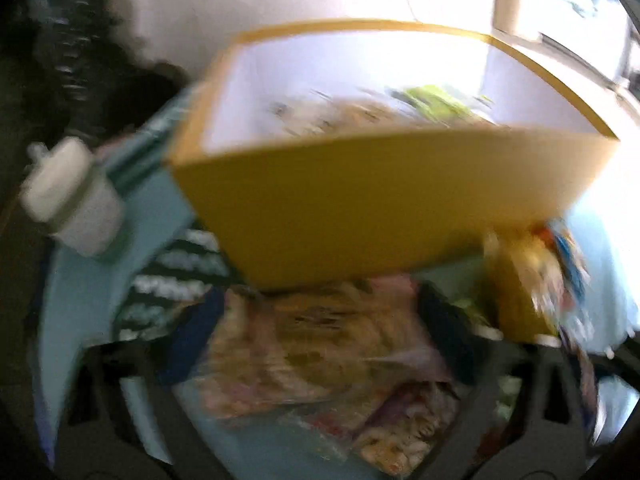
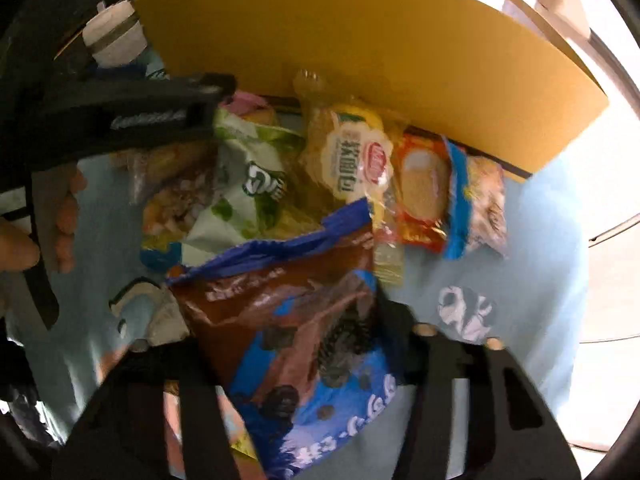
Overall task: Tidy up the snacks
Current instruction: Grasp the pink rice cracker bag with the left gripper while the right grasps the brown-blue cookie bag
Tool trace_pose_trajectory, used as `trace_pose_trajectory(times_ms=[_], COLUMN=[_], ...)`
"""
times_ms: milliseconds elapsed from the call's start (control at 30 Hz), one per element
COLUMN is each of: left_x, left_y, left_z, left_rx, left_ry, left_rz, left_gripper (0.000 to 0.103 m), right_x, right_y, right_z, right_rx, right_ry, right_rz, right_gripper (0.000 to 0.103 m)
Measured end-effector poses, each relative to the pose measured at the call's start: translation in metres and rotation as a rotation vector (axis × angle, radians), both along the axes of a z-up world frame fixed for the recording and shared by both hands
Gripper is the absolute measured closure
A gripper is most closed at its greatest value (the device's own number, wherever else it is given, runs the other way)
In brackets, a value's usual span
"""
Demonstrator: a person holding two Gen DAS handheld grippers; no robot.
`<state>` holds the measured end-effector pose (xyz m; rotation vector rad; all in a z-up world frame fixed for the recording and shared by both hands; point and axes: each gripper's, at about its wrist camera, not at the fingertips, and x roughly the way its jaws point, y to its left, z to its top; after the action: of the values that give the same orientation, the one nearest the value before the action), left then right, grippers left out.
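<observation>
An open yellow box with white inner walls stands on the light blue cloth and holds some snacks, one of them green. In front of it lies a pile of packets. My left gripper is shut on a pinkish-tan snack packet, its fingers against both sides; the view is blurred. My right gripper is shut on a brown and blue cookie bag, which is crumpled between the fingers. The left gripper also shows in the right wrist view, over the pile's left side.
Against the yellow box lie a green and white bag, a yellow bread packet, an orange cake packet and a blue-edged packet. A white bottle stands left of the box. A hand holds the left gripper.
</observation>
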<state>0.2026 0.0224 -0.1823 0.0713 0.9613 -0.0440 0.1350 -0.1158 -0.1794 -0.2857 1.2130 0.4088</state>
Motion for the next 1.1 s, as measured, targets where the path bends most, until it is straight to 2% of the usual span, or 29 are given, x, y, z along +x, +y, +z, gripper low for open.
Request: trace_pose_trajectory(times_ms=[67, 300, 333, 367, 400, 433, 467, 667, 700, 733, 767, 800, 867, 933, 967, 1100], left_x=[-0.009, -0.045, -0.054, -0.059, -0.067, -0.074, -0.079, -0.081, -0.073, -0.075, -0.078, -0.079, -0.08, -0.072, -0.076, -0.081], left_y=[-0.009, 0.016, 0.02, 0.023, 0.026, 0.027, 0.029, 0.028, 0.028, 0.033, 0.037, 0.038, 0.038, 0.035, 0.038, 0.045], left_z=[-0.004, 0.002, 0.004, 0.004, 0.004, 0.003, 0.0, -0.011, -0.01, -0.005, 0.005, 0.011, 0.013, -0.008, -0.015, -0.016], left_rx=[0.045, -0.186, -0.223, -0.243, -0.264, -0.261, -0.243, -0.12, -0.124, -0.149, -0.169, -0.157, -0.085, 0.017, 0.008, -0.02], left_ry=[-0.01, -0.007, -0.016, -0.019, -0.026, -0.033, -0.036, -0.032, -0.032, -0.054, -0.112, -0.143, -0.166, -0.057, -0.064, -0.06], left_rz=[-0.081, -0.018, -0.015, -0.014, -0.018, -0.018, -0.005, 0.024, 0.038, 0.056, 0.08, 0.087, 0.07, -0.006, -0.041, -0.047], left_gripper=[0.078, 0.077, 0.075, 0.06, 0.039, 0.027, 0.003, 0.002, 0.002, 0.002, 0.002, 0.002, 0.002, 0.002, 0.002, 0.002], right_x=[-0.001, -0.013, -0.012, -0.011, -0.01, -0.011, -0.014, -0.03, -0.031, -0.033, -0.032, -0.031, -0.032, -0.034, -0.034, -0.038], right_y=[-0.009, -0.03, -0.033, -0.035, -0.034, -0.039, -0.042, -0.046, -0.044, -0.045, -0.044, -0.042, -0.042, -0.045, -0.045, -0.047], right_z=[0.003, 0.019, 0.02, 0.022, 0.024, 0.024, 0.023, 0.02, 0.022, 0.024, 0.026, 0.026, 0.026, 0.025, 0.025, 0.026], right_rx=[0.029, 0.141, 0.151, 0.157, 0.162, 0.168, 0.172, 0.159, 0.157, 0.157, 0.158, 0.16, 0.161, 0.163, 0.164, 0.165], right_ry=[0.007, 0.015, 0.018, 0.02, 0.022, 0.023, 0.028, 0.035, 0.029, 0.024, 0.018, 0.016, 0.014, 0.018, 0.018, 0.022], right_rz=[-0.021, -0.073, -0.074, -0.076, -0.078, -0.084, -0.088, -0.068, -0.062, -0.061, -0.061, -0.062, -0.068, -0.074, -0.075, -0.066], right_gripper=[0.066, 0.067, 0.067, 0.067, 0.067, 0.067, 0.067, 0.067, 0.067, 0.067, 0.067, 0.067, 0.067, 0.067, 0.067, 0.067])
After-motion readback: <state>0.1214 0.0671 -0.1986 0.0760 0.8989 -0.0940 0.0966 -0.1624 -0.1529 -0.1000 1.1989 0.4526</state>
